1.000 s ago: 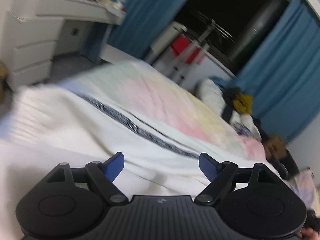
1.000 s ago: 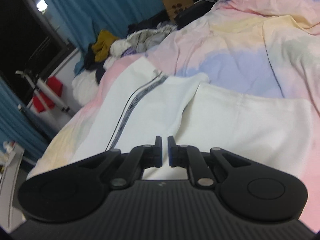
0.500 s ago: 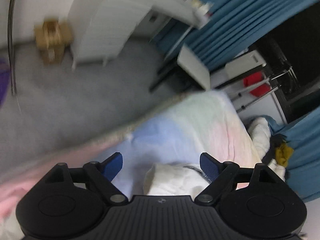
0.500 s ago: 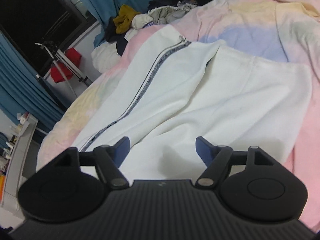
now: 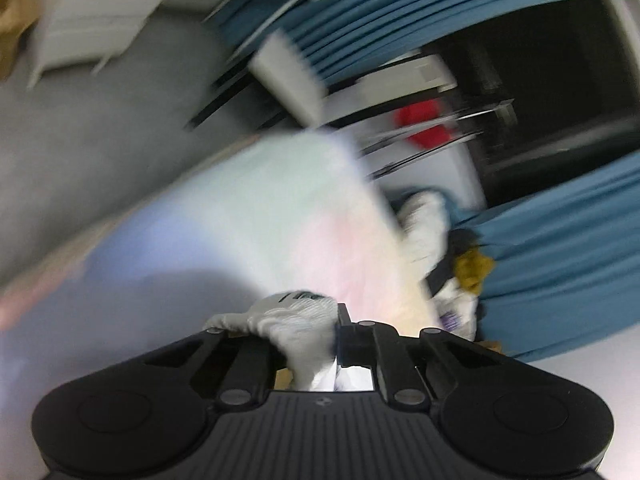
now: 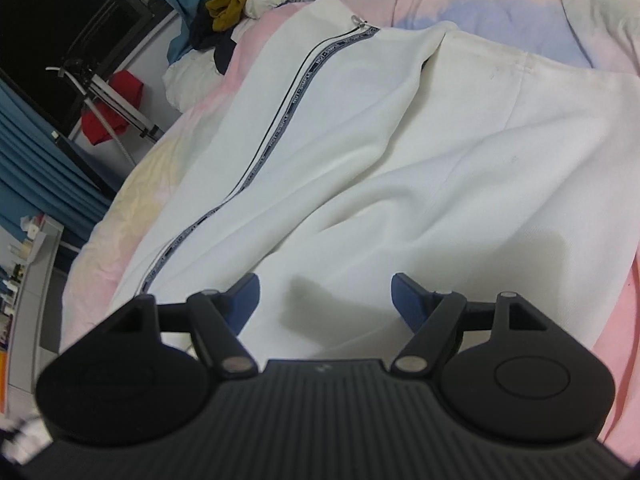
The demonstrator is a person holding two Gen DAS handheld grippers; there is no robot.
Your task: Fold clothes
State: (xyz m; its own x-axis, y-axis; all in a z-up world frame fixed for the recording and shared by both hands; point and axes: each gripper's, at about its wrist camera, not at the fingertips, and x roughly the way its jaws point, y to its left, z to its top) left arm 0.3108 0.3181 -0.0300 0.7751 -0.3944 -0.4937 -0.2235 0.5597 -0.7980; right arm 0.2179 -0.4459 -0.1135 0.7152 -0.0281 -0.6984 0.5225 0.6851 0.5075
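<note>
1. The left gripper (image 5: pixel 336 332) has just been closing, and its jaws now pinch a bunched fold of the white garment (image 5: pixel 298 328), the cloth spilling out over the top of the near finger.
2. Beyond that gripper's tips lies the pastel duvet (image 5: pixel 256 224), blurred; farther off and to its upper left is grey floor (image 5: pixel 100 128), and to its right hang blue curtains (image 5: pixel 560 264).
3. Just right of the left gripper's tips a pile of clothes (image 5: pixel 468 272) with a mustard-yellow piece sits by the curtain.
4. The right gripper (image 6: pixel 325 294) has just been opening; its blue-padded fingers (image 6: pixel 244 296) stand well apart, with nothing pressed between them.
5. The same white garment (image 6: pixel 400 168) lies spread flat directly under and ahead of the right gripper, on the pastel duvet (image 6: pixel 540 28).
6. A dark zip trim (image 6: pixel 280 120) runs away from the right gripper's left finger toward the far edge of the garment, ending at a small metal pull.
7. Far ahead and to the left of the right gripper are the heap of clothes (image 6: pixel 236 4) and a red item (image 6: pixel 108 108) on a rack.
</note>
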